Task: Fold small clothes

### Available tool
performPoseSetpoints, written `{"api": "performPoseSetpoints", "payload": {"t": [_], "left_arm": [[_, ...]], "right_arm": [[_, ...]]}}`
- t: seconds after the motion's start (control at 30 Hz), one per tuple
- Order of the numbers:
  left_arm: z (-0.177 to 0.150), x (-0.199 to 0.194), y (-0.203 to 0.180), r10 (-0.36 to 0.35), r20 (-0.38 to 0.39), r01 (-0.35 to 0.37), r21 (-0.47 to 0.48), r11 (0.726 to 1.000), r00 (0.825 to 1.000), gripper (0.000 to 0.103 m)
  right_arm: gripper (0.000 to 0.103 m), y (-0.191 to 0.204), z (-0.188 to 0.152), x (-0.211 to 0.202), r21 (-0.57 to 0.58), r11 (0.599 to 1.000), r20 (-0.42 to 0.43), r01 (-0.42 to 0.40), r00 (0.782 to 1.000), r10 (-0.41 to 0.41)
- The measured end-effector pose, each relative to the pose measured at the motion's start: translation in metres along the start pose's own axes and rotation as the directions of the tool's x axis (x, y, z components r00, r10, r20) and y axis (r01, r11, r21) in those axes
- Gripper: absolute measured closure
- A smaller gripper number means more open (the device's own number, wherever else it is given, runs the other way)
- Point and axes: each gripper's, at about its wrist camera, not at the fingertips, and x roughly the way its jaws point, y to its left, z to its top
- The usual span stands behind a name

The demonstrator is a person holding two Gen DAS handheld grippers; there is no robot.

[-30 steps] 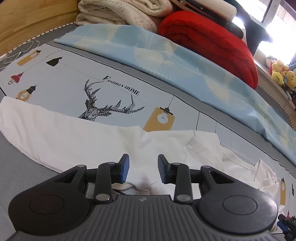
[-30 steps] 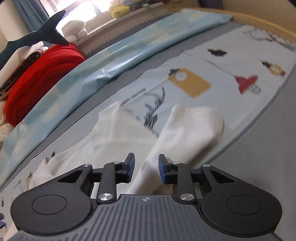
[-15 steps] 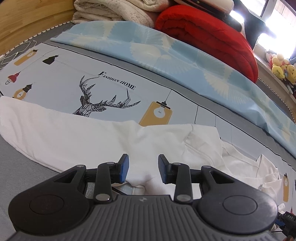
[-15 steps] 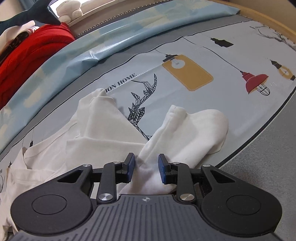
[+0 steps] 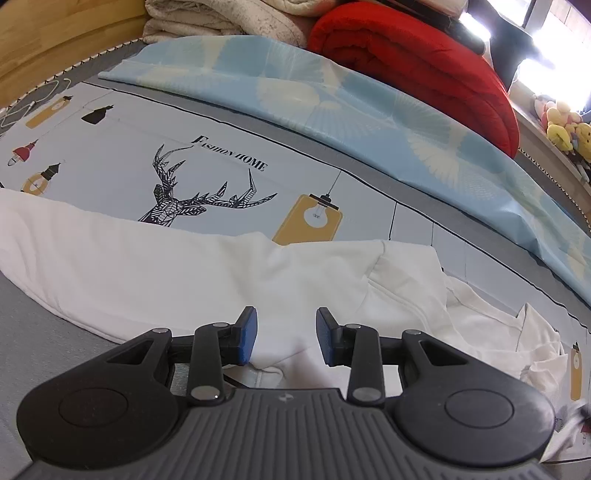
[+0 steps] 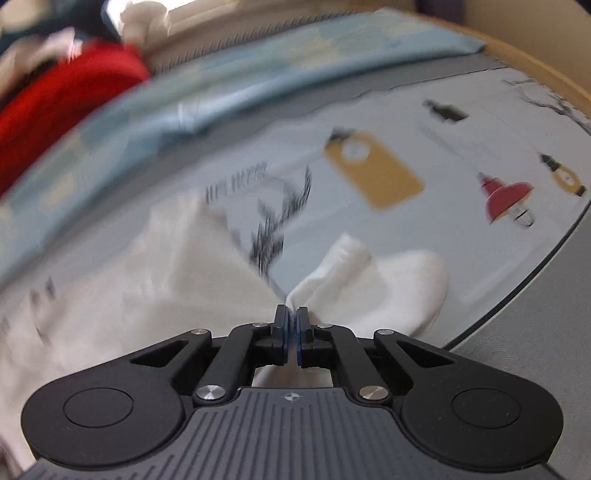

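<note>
While the left gripper [image 5: 284, 338] hangs low over a white garment [image 5: 177, 266] with its blue pads [image 5: 246, 335] set apart and nothing pinched between them, the right gripper [image 6: 291, 334] has its jaws pressed together on a fold of the same white cloth [image 6: 373, 291], which bunches up right at the fingertips. That garment lies spread across the printed bedsheet [image 5: 110, 147], towards the sheet's near edge, with one long sleeve running out to the left in the left wrist view and a crumpled part [image 5: 491, 325] trailing to the right. On the sheet, beyond the garment, a black deer drawing [image 5: 199, 195] and a yellow lamp tag [image 5: 314, 221] show, the cloth's far edge just touching the foot of both. A light blue quilt [image 5: 351, 110] lies along the far side of the bed, and a rolled red blanket [image 5: 417, 62] rests behind it near the far right corner, beside a beige folded blanket [image 5: 221, 18]. The right wrist view is blurred, so details of the sheet's print there are hard to make out
</note>
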Motion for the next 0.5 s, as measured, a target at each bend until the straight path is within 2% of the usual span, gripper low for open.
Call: {"api": "performPoseSetpoints", "payload": {"t": [0.07, 0.13, 0.2, 0.23, 0.3, 0.33, 0.43, 0.5], "left_arm": [[0.000, 0.001, -0.001, 0.000, -0.002, 0.000, 0.001, 1.000, 1.000, 0.064], [0.000, 0.004, -0.004, -0.002, -0.006, 0.002, 0.003, 1.000, 1.000, 0.064], [-0.002, 0.005, -0.007, -0.002, -0.008, 0.002, 0.014, 1.000, 1.000, 0.064], [-0.002, 0.006, -0.009, -0.002, -0.008, 0.002, 0.019, 1.000, 1.000, 0.064], [-0.003, 0.008, -0.012, 0.000, -0.010, 0.001, 0.022, 1.000, 1.000, 0.064], [-0.004, 0.008, -0.012, 0.001, -0.011, -0.001, 0.019, 1.000, 1.000, 0.064], [-0.006, 0.010, -0.014, -0.001, -0.020, 0.002, 0.016, 1.000, 1.000, 0.064], [-0.006, 0.011, -0.014, -0.005, -0.023, 0.006, 0.019, 1.000, 1.000, 0.064]], "right_arm": [[0.101, -0.009, 0.015, -0.024, 0.009, 1.000, 0.128, -0.026, 0.991, 0.025], [0.101, -0.027, 0.032, -0.050, 0.026, 0.998, 0.276, -0.057, 0.960, 0.047], [0.101, -0.049, 0.045, -0.067, 0.051, 0.996, 0.368, -0.075, 0.929, 0.051], [0.100, -0.059, 0.048, -0.070, 0.070, 0.992, 0.369, -0.107, 0.926, 0.074], [0.097, -0.068, 0.048, -0.058, 0.106, 0.974, 0.263, -0.198, 0.951, 0.164], [0.098, -0.067, 0.045, -0.051, 0.119, 0.969, 0.216, -0.217, 0.958, 0.188], [0.100, -0.067, 0.039, -0.047, 0.146, 0.979, 0.228, -0.140, 0.968, 0.104], [0.101, -0.081, 0.041, -0.039, 0.211, 0.969, 0.217, -0.126, 0.973, 0.080]]}}
